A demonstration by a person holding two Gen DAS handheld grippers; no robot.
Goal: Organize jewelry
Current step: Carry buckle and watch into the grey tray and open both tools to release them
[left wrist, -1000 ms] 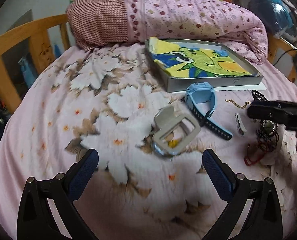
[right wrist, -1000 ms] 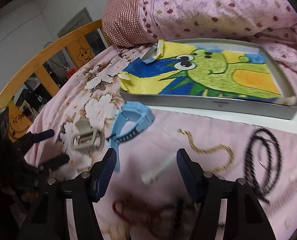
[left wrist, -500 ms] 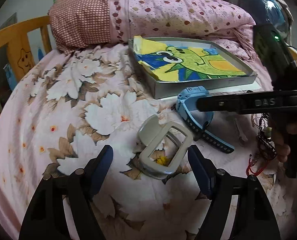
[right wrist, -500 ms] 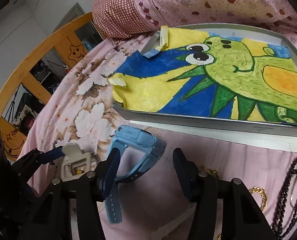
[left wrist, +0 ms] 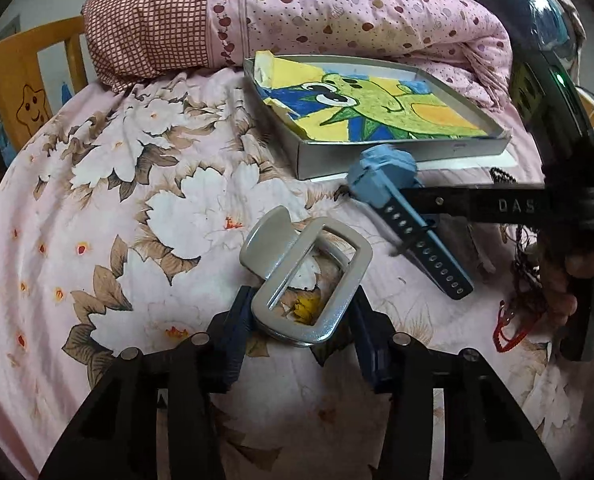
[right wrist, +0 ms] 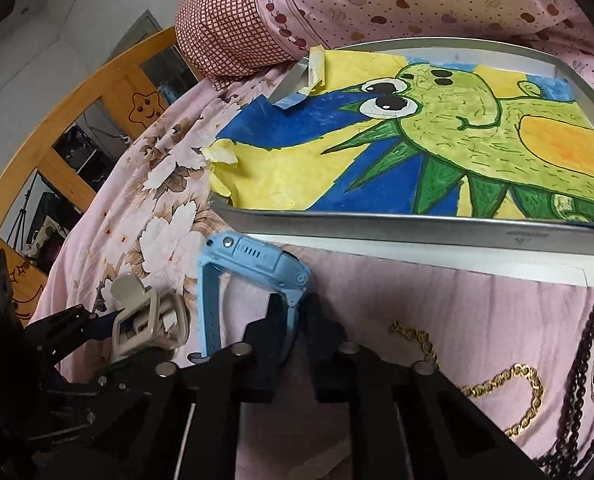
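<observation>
My left gripper (left wrist: 303, 312) is shut on the near end of a grey hair clip (left wrist: 309, 276) that lies on the flowered bedsheet; the clip also shows in the right wrist view (right wrist: 149, 320). My right gripper (right wrist: 295, 316) is shut on the strap of a light blue watch (right wrist: 253, 264); in the left wrist view the watch (left wrist: 381, 172) sits just in front of the tray. A grey tray (right wrist: 417, 228) lined with a green dinosaur drawing stands behind them and also shows in the left wrist view (left wrist: 397, 152).
A gold chain (right wrist: 493, 384) and a black bead necklace (right wrist: 581, 380) lie right of the watch. A red cord (left wrist: 513, 328) lies by the hand. A folded pink quilt (left wrist: 337, 12) is behind the tray. A wooden bed rail (right wrist: 77, 108) runs along the left.
Both grippers moved forward and closed: the left onto the hair clip, the right onto the watch strap. They were open half a second ago.
</observation>
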